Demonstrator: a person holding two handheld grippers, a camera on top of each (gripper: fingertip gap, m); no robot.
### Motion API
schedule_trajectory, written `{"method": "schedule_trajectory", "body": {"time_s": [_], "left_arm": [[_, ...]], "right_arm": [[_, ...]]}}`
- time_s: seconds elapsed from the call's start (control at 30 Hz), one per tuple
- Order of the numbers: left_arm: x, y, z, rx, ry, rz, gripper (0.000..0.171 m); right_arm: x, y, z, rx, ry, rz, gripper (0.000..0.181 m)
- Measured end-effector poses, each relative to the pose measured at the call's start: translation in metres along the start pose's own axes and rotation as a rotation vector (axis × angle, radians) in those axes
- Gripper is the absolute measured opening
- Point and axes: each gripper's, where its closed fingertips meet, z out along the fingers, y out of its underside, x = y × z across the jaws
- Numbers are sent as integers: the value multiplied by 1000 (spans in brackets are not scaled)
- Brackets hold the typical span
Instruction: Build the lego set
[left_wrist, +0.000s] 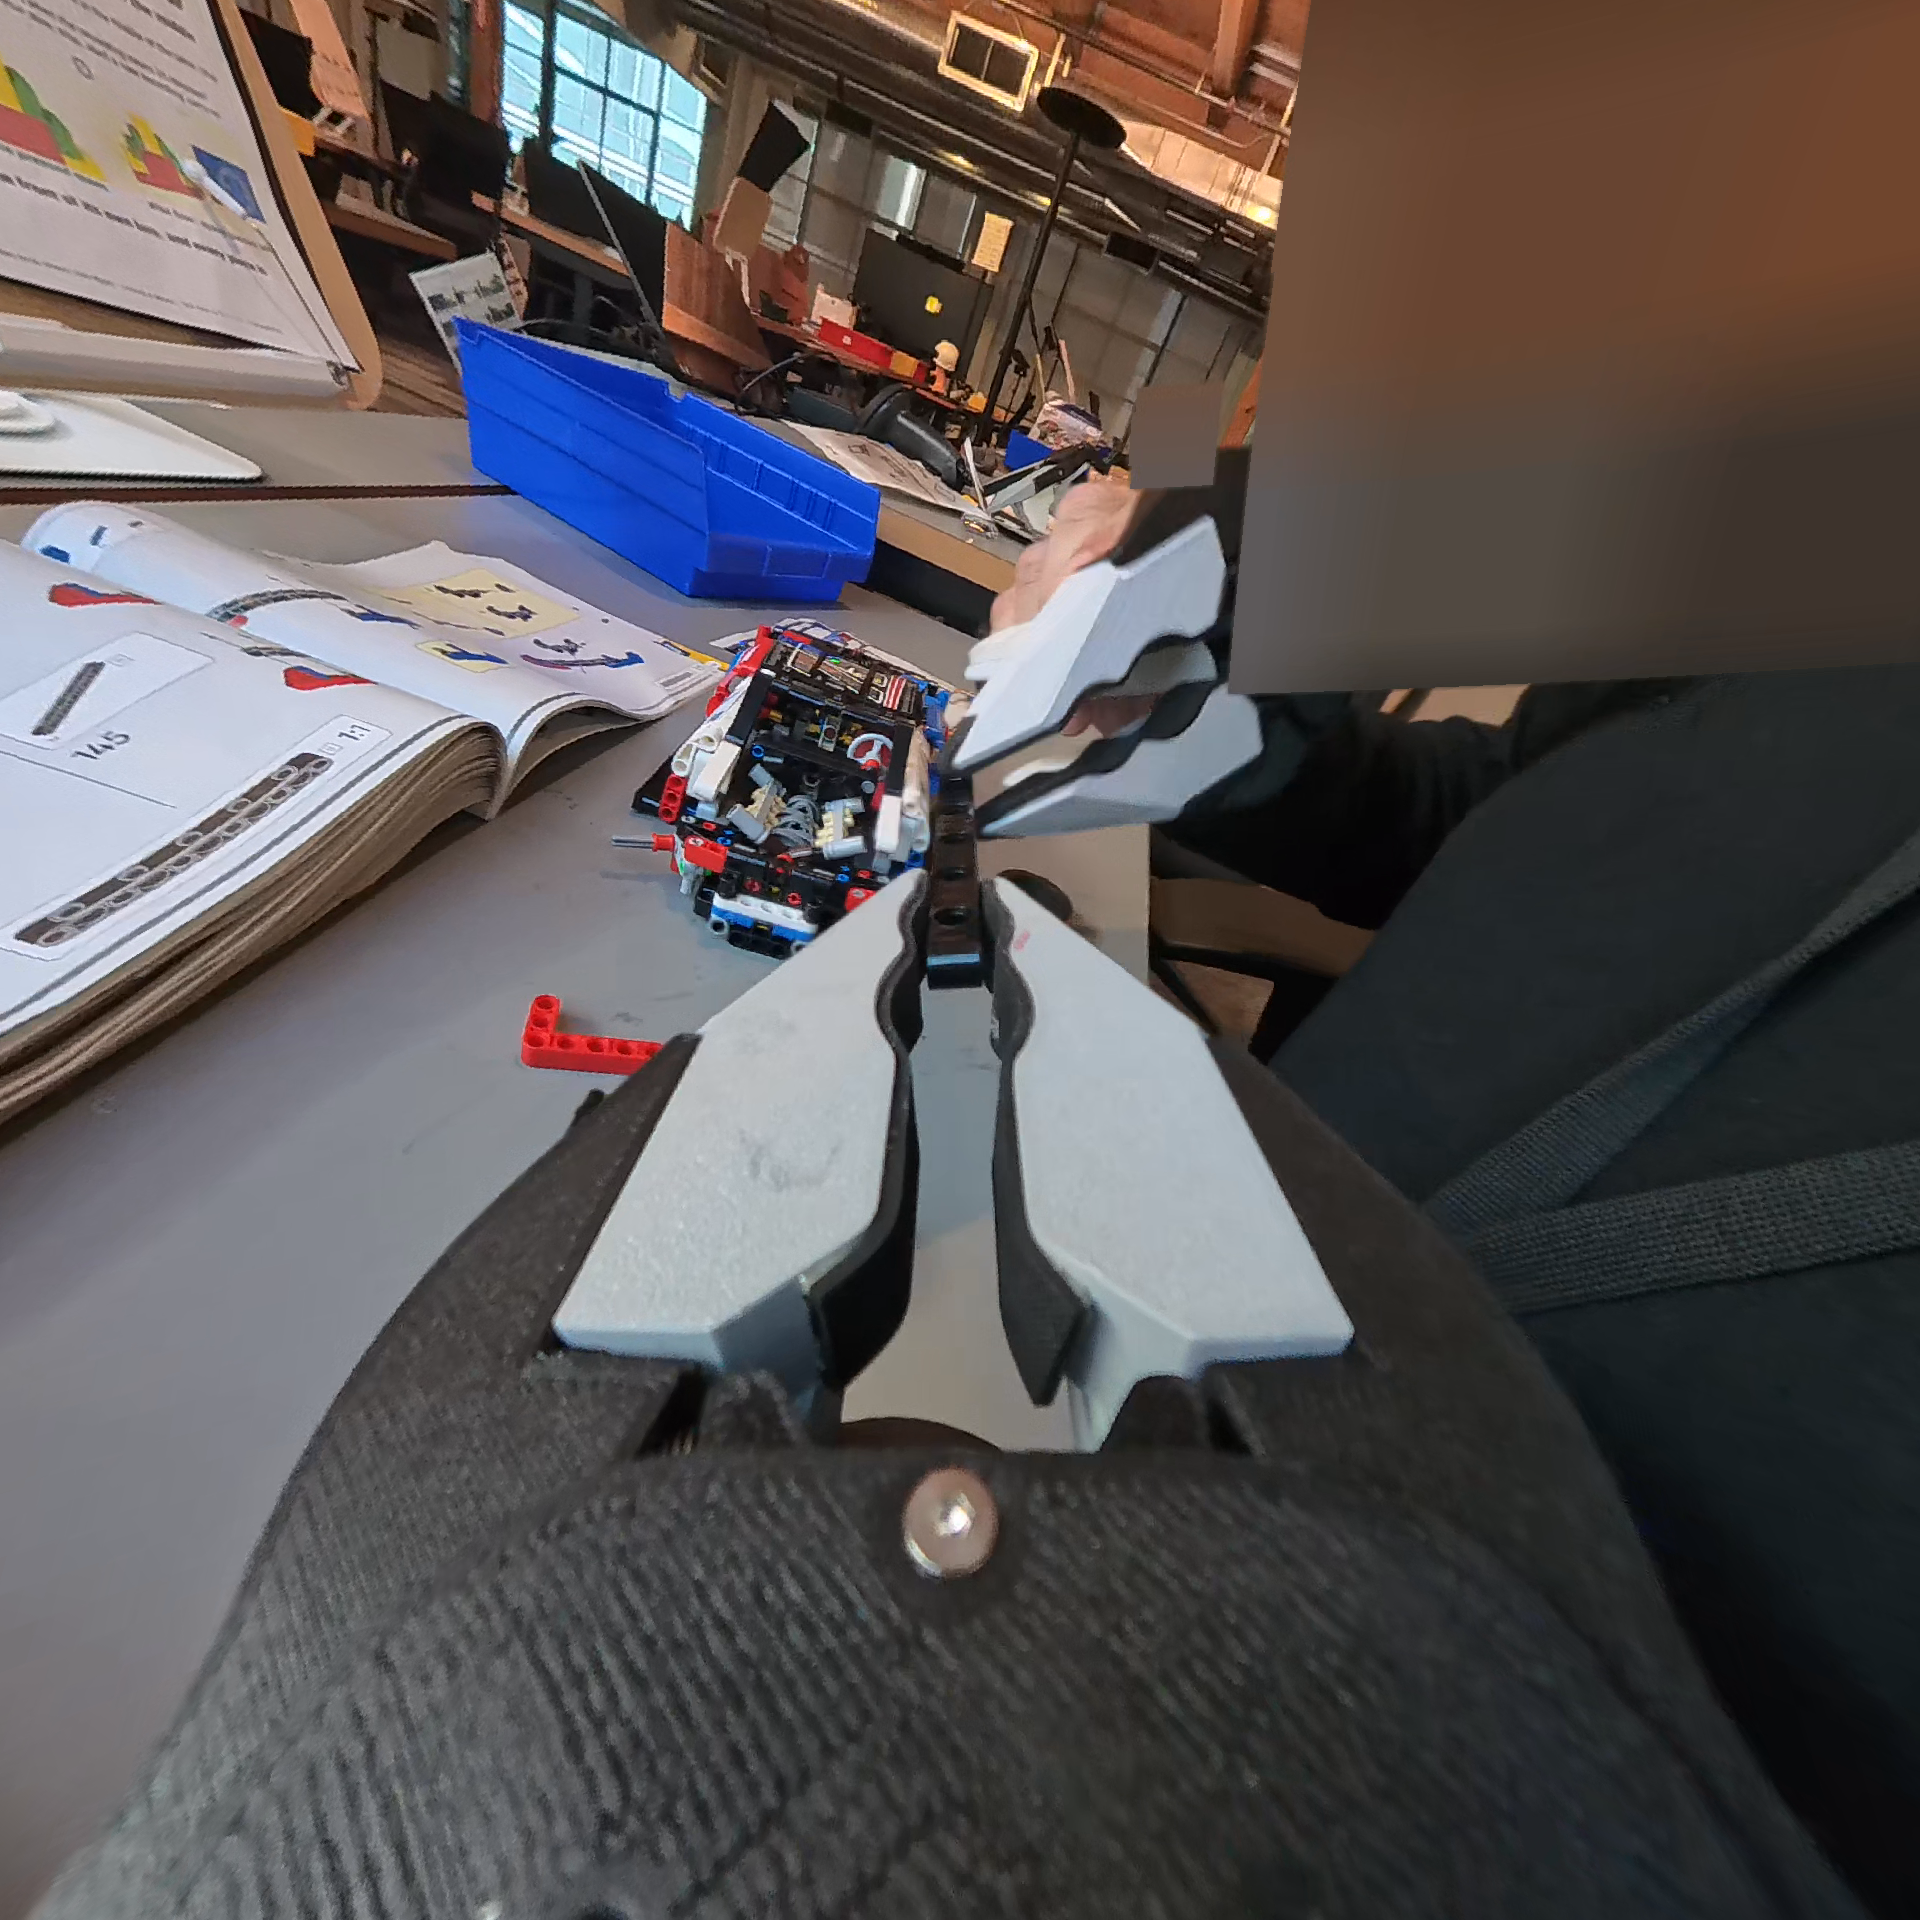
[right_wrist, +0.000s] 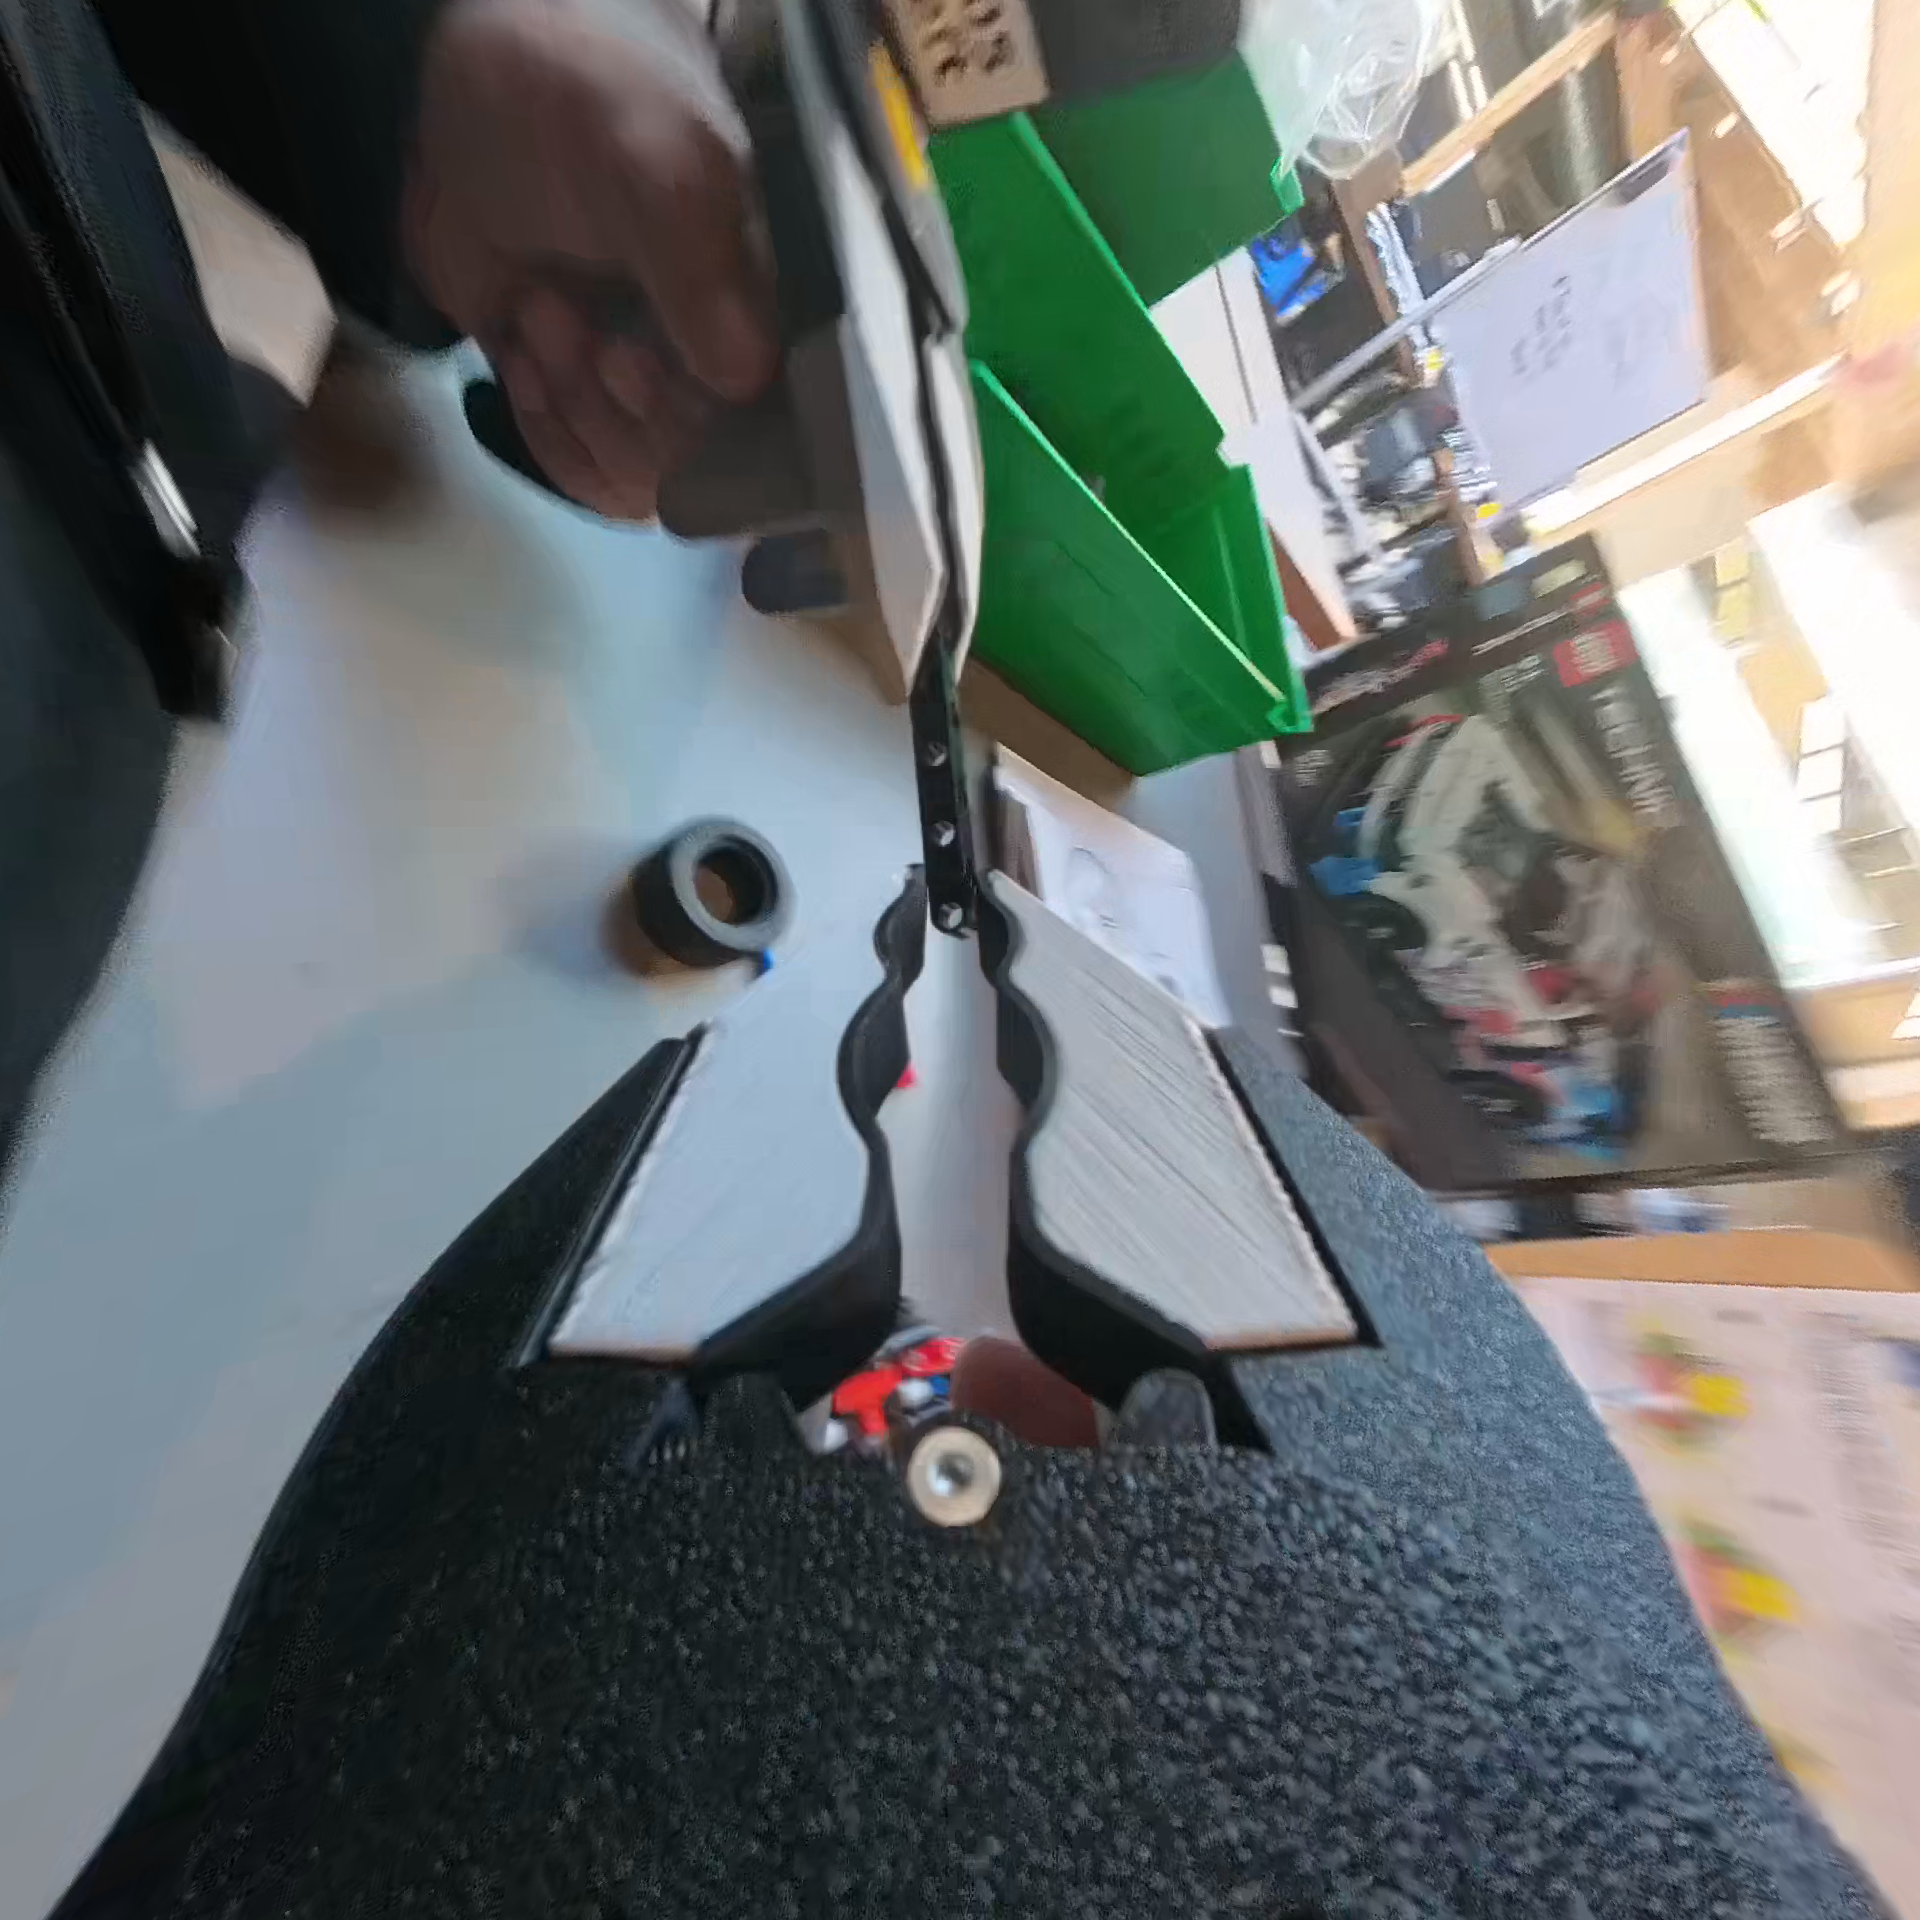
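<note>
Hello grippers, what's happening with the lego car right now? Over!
Left gripper and right gripper each pinch an end of the black beam. Lego car sits on the table, unfinished. Red L-piece loose beside it.

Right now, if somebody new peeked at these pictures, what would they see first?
First, the long black lego beam with holes, pinched at both ends by the left gripper and the right gripper above the grey table. Next, the half-built red, white, blue and black lego car lying just behind it. A bright blue plastic bin stands farther back.
</note>
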Motion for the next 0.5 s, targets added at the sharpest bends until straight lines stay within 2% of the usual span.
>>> {"method": "schedule_trajectory", "body": {"time_s": [0.1, 0.2, 0.27, 0.37, 0.5], "left_arm": [[-3, -1, -3, 1, -23, 41, 6], [-4, -4, -6, 9, -29, 59, 6], [-4, -4, -7, 5, -31, 68, 6], [3, -5, -6, 19, 6, 78, 6], [7, 3, -2, -1, 25, 99, 6]], "right_arm": [[6, -3, -15, 136, -144, 353, 9], [24, 3, -21, 183, -148, 595, 11], [21, 2, -18, 188, -207, 691, 26], [7, -1, -9, 162, -286, 741, 32], [-16, -4, 1, 117, -347, 655, 27]]}}
